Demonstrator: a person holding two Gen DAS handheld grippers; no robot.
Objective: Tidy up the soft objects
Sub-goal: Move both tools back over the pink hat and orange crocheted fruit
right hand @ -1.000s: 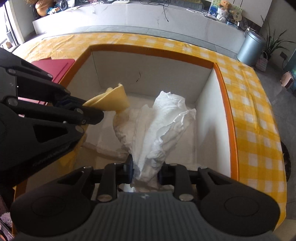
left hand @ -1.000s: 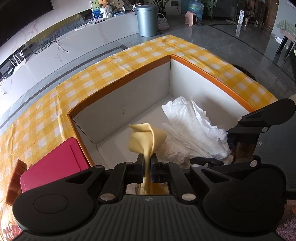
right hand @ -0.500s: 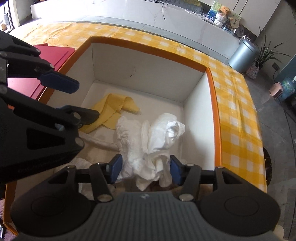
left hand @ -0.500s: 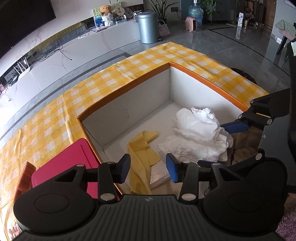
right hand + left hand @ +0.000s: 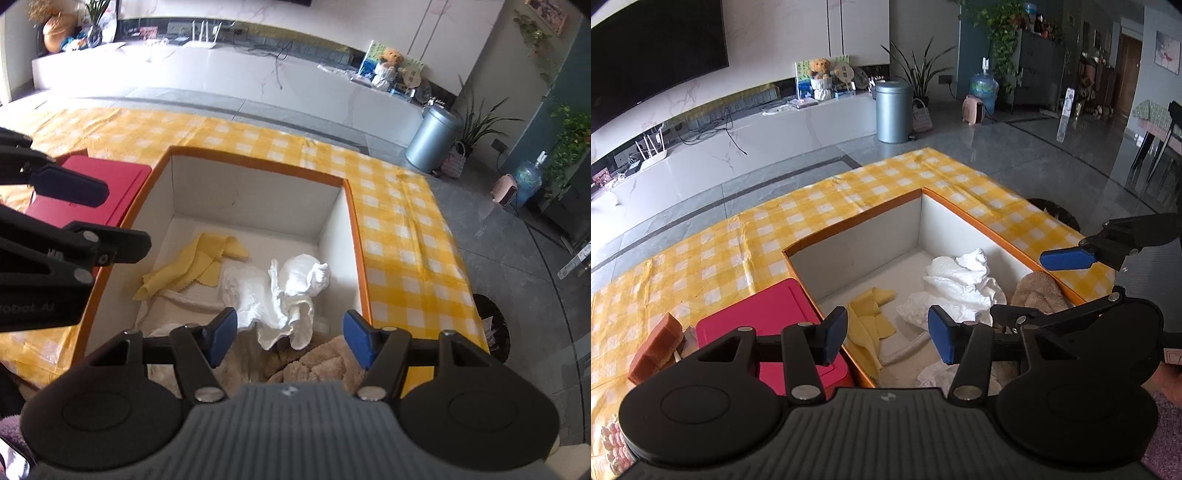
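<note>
Reading partly "obot.AI" on its black side, the left gripper hovers released over the white-walled, orange-rimmed box; the right gripper likewise gapes empty

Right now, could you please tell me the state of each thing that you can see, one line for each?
left gripper: open, empty, above the box edge.
right gripper: open, empty, above the box.
box: open on top, no lid on it.
yellow cloth: loose, lying flat on the box floor.
white cloth: crumpled, lying in the box.
beige fleece: bunched at the near side of the box.
red case: closed, beside the box.
</note>
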